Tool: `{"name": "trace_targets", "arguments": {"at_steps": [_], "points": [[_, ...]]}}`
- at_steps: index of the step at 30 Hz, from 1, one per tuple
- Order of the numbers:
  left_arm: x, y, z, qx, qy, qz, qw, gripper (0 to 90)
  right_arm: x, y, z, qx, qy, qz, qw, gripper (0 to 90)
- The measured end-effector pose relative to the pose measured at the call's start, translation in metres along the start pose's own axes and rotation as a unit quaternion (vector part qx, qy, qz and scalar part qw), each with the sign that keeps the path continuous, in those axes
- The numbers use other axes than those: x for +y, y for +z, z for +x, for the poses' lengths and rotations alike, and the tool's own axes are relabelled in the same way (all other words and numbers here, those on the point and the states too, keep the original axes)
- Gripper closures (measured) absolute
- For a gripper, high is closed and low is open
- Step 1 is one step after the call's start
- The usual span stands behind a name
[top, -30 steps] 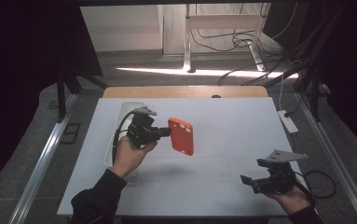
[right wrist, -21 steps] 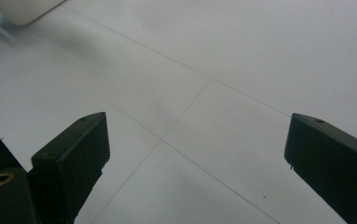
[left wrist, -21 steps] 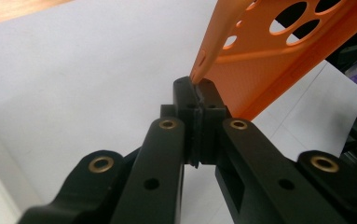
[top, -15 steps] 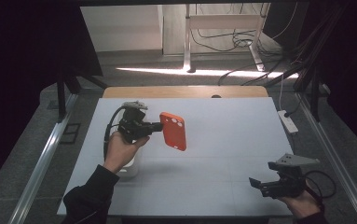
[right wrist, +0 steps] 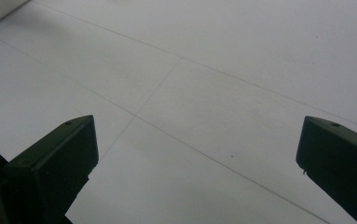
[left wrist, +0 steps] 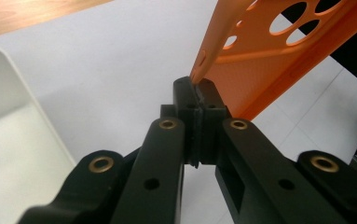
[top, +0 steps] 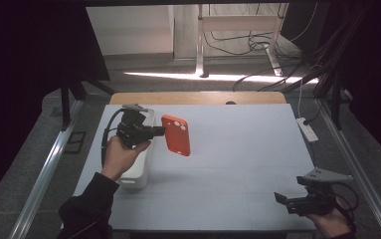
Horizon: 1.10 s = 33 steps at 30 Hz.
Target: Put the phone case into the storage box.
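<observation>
1. Clearly the left claw [top: 159, 131] pinches the orange phone case [top: 176, 135] by one thin edge – its jaws are pressed together on the rim, and the case hangs in the air above the desk [top: 238, 149], just beside the white bin [top: 137, 174].
2. The case looks light, thin and bendy (a hollow shell with camera cutouts), so an edge hold may let it flex or swing – a grip nearer a long side's middle seems steadier.
3. The right claw [top: 283, 200] has just been opening – jaws spread, nothing between them, low over the desk's near right corner.
</observation>
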<state>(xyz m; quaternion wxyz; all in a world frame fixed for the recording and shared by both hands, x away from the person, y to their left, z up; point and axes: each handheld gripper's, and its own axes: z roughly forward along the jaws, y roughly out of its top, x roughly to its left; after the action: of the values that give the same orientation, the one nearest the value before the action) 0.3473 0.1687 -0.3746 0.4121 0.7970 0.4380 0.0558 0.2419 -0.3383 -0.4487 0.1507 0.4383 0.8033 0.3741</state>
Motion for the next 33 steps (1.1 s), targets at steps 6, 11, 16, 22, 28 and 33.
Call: {"name": "trace_targets", "arguments": {"at_steps": [6,11,16,22,28,33], "points": [[0.003,-0.009,0.006,0.011,-0.005,-0.002,0.9999,89.2,-0.007,-0.006,-0.004,-0.007,0.010,-0.001,0.9999,0.0],[0.005,-0.015,0.010,0.019,-0.010,-0.004,0.9998,89.2,-0.012,-0.008,-0.006,-0.008,0.015,-0.003,0.9999,0.0],[0.006,-0.020,0.015,0.026,-0.011,-0.003,0.9996,89.2,-0.014,-0.010,-0.007,-0.012,0.018,-0.006,0.9998,0.0],[0.007,-0.027,0.021,0.037,-0.016,-0.004,0.9992,89.2,-0.015,-0.010,-0.007,-0.014,0.023,-0.006,0.9996,0.0],[0.007,-0.034,0.029,0.049,-0.022,-0.005,0.9985,89.2,-0.015,-0.009,-0.007,-0.013,0.022,-0.003,0.9997,0.0],[0.008,-0.038,0.035,0.058,-0.028,-0.005,0.9979,89.2,-0.015,-0.009,-0.007,-0.012,0.022,-0.003,0.9997,0.0]]}}
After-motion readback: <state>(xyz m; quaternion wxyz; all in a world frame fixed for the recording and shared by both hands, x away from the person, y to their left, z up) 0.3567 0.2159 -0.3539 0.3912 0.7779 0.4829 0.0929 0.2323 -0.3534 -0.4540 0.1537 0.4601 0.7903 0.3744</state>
